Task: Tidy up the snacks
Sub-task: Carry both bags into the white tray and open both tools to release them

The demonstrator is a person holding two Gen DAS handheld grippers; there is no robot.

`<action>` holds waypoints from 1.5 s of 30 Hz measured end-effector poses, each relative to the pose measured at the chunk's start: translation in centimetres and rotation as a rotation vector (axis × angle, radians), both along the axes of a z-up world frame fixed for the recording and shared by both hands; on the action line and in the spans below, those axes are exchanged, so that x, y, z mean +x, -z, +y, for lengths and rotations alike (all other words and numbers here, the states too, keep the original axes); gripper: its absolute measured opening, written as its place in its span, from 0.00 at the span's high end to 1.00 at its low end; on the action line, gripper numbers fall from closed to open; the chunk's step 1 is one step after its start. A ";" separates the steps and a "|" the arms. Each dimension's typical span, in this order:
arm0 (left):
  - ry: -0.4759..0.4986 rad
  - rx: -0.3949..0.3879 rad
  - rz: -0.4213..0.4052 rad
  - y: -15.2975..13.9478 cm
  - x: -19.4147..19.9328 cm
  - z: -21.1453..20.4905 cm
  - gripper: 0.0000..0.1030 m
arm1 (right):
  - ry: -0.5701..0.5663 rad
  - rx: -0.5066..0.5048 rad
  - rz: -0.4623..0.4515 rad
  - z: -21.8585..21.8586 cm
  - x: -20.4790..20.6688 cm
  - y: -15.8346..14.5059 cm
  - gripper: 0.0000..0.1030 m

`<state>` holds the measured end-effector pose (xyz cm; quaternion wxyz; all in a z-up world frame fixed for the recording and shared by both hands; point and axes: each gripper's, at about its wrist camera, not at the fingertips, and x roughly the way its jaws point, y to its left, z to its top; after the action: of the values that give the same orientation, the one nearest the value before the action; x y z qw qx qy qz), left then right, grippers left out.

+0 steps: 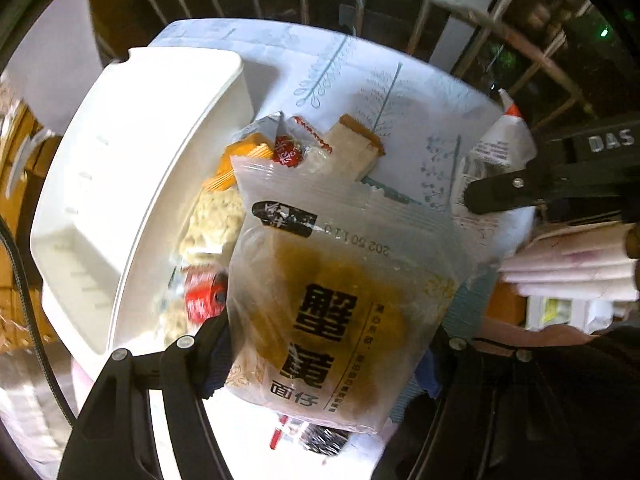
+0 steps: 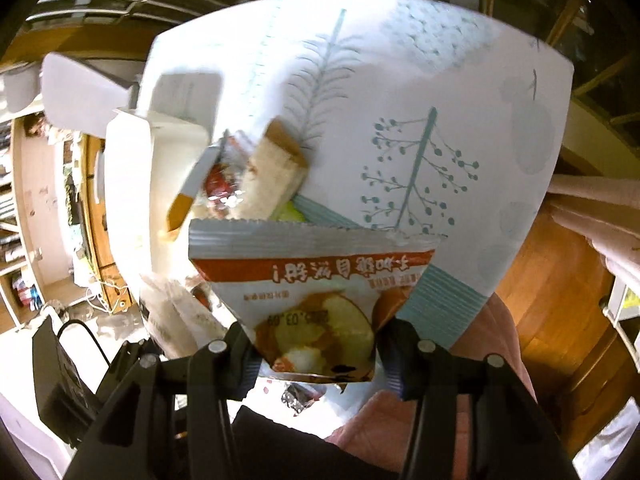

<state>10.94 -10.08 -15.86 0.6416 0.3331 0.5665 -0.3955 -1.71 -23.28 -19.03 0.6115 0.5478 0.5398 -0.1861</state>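
My left claw [image 1: 328, 364] points straight down, clamped on a clear snack packet [image 1: 340, 304] with bold black print, held above the desk [image 1: 420, 92]. My right claw [image 2: 316, 356] tilts downward, pinching a red-banded cake packet [image 2: 316, 292] over the patterned desk cloth. A white bin [image 1: 132, 184] sits left, loose snacks [image 1: 304, 148] beside it. A glue bottle [image 1: 500, 136] sits by the right claw.

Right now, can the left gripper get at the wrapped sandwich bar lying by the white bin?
Probably not yet: the left gripper is shut on a translucent snack packet, so the jaws are occupied. The sandwich bar itself lies exposed beside the white bin.
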 end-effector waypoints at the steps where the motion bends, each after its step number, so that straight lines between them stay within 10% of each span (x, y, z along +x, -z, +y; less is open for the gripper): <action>1: -0.013 -0.005 0.001 -0.7 -0.2 0.7 0.30 | -0.012 -0.007 -0.007 0.1 0.2 -0.5 0.52; 27: -0.473 -0.053 -0.087 -8.2 10.0 7.7 0.28 | -0.447 -0.134 -0.241 2.2 14.9 -9.3 0.52; 45: -0.847 -0.213 -0.092 -2.1 19.5 10.1 0.26 | -0.684 -0.286 -0.387 3.7 26.0 -6.5 0.52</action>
<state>30.41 -0.02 -13.78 0.8026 0.0204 0.5799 -0.1384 24.31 -19.55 -12.51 0.7981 0.2716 0.5343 0.0610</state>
